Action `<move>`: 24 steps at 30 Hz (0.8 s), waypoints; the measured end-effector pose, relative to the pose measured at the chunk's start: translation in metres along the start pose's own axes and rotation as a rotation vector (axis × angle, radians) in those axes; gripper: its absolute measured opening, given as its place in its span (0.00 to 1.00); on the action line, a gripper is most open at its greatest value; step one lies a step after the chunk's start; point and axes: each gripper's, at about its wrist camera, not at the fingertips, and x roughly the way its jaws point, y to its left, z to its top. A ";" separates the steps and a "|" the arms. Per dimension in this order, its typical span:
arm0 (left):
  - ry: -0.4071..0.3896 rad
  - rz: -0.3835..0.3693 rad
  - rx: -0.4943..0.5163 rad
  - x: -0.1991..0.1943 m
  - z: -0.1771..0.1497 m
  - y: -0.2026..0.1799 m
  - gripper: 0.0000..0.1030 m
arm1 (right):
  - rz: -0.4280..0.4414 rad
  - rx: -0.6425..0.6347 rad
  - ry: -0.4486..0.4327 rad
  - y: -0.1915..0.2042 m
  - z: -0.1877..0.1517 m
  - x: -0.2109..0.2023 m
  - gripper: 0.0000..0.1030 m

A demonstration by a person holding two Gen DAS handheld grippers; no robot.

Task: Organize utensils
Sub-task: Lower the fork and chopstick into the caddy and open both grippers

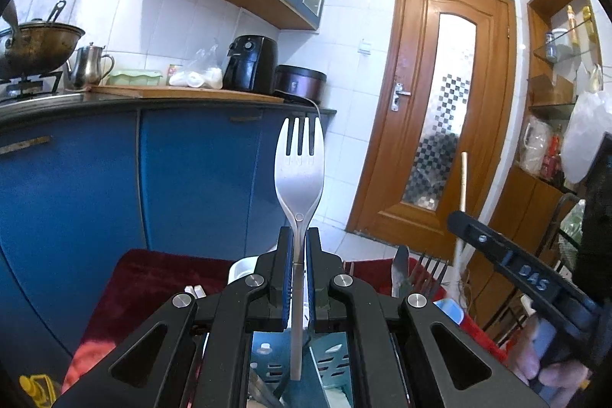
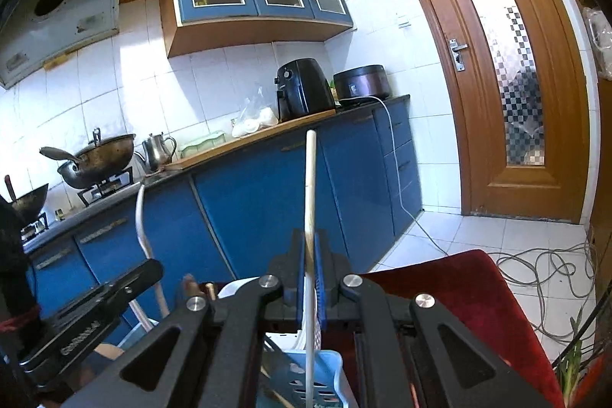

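Note:
My left gripper (image 1: 300, 239) is shut on the handle of a silver fork (image 1: 300, 171), which stands upright with its tines up. Below it sits a blue slotted utensil basket (image 1: 267, 362). My right gripper (image 2: 310, 249) is shut on a pale chopstick (image 2: 310, 186) that also points up, above a light blue basket (image 2: 332, 373). In the left wrist view the right gripper (image 1: 457, 218) shows at the right with the chopstick (image 1: 463, 186). In the right wrist view the left gripper (image 2: 151, 268) sits lower left, the fork (image 2: 140, 217) edge-on.
A knife (image 1: 399, 270) and a dark fork (image 1: 430, 274) stand upright behind the baskets on a red cloth (image 2: 459, 289). Beyond are blue cabinets (image 2: 267, 209), a counter with wok (image 2: 95, 159), kettle, air fryer (image 2: 302, 90) and cooker, a wooden door (image 2: 508, 71), and floor cables (image 2: 550, 270).

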 end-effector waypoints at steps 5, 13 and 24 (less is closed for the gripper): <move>0.022 -0.025 -0.020 0.003 -0.004 0.003 0.06 | 0.004 -0.025 0.034 0.002 -0.010 0.004 0.07; 0.073 -0.039 -0.008 0.004 -0.007 -0.001 0.09 | 0.038 -0.020 0.063 0.005 -0.019 -0.009 0.21; 0.078 -0.043 0.017 -0.020 -0.007 -0.014 0.35 | 0.060 -0.002 0.051 0.012 -0.016 -0.048 0.37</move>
